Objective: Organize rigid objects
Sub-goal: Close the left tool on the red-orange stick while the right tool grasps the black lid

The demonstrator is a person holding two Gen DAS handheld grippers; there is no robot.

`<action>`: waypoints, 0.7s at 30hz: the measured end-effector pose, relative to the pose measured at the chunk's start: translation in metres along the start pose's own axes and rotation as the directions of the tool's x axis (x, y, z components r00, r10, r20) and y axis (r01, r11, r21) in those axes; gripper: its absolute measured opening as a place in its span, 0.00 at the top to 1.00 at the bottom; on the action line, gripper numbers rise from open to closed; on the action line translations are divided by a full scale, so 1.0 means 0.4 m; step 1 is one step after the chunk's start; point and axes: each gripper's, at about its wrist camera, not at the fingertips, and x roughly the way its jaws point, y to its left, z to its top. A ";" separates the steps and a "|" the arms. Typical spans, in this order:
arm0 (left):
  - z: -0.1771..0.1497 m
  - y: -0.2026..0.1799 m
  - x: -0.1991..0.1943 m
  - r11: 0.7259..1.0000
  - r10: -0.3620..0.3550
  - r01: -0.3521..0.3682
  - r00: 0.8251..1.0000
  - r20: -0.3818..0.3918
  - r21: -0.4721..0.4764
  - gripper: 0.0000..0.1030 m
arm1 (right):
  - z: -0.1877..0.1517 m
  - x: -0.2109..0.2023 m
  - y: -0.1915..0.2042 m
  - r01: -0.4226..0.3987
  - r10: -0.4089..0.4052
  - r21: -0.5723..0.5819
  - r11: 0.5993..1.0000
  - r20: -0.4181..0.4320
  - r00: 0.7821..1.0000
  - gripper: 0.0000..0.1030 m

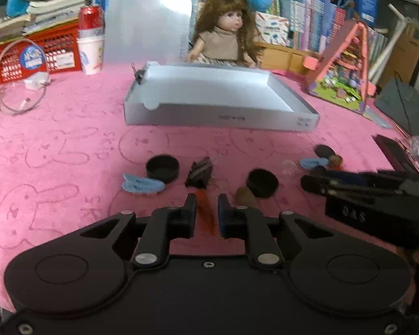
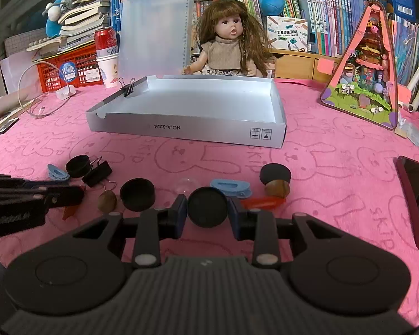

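Clamping a round black plastic cap (image 2: 208,208), the right gripper (image 2: 208,212) sits near; the left gripper (image 1: 206,213) straddles an orange translucent strip (image 1: 206,213), jaws apart, contact unclear.

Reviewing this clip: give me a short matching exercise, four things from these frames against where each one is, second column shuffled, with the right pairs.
Things:
1. black binder clip
2. black round cap
3. doll
4. red can

Places:
A. behind the gray tray
B. on a stack of white cups
C. on the tray's left rim
D. between the right hand-held gripper fingers

Pairs: 1-C, 2-D, 3-A, 4-B
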 end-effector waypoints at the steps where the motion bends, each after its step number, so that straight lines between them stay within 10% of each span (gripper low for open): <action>1: -0.005 0.001 -0.002 1.000 0.000 0.000 1.000 -0.011 0.006 0.84 | 0.000 0.000 0.000 0.001 -0.001 -0.001 1.000 0.000 1.000 0.63; 16: -0.013 0.079 -0.018 0.983 0.185 -0.185 0.983 -0.019 0.012 0.71 | -0.002 0.001 0.000 -0.003 0.003 -0.001 1.000 -0.004 1.000 0.63; 21: -0.005 0.086 -0.036 0.990 0.137 -0.138 0.990 -0.010 -0.028 0.63 | -0.001 0.002 0.001 -0.005 0.005 -0.001 1.000 -0.005 1.000 0.63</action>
